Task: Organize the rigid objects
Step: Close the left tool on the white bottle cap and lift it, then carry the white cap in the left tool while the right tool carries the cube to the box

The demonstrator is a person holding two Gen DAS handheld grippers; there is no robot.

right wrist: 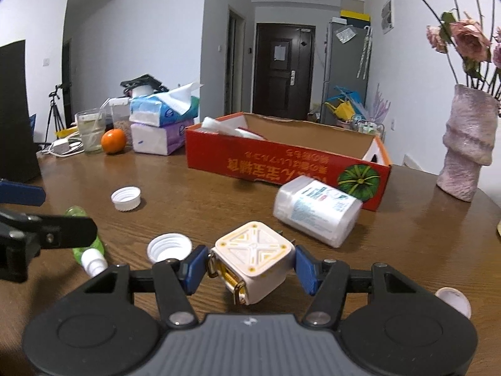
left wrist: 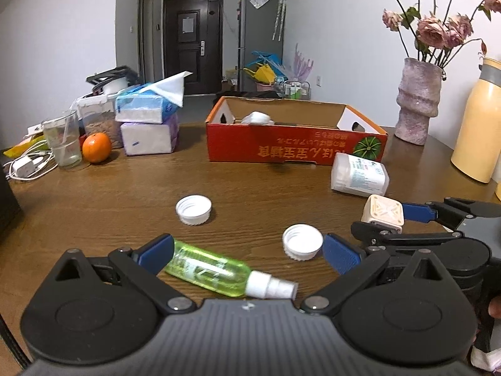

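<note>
jar [right wrist: 316, 211] before box [right wrist: 281, 159], caps [left wrist: 193, 209] left

Each black hand-held gripper [right wrist: 252, 269] carries blue pads [right wrist: 196, 268], seemingly rubber.

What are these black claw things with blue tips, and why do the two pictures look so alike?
They are hand-held grippers, one in each of a person's hands, each carrying a wide-angle camera that looks along its fingers. So both pictures show the same brown wooden table from two spots. The left gripper stands open around a green plastic spray bottle lying on its side. The right gripper is closed on a cream cube-shaped adapter. Two white screw caps, a white labelled jar on its side and a red cardboard box are nearby.
</note>
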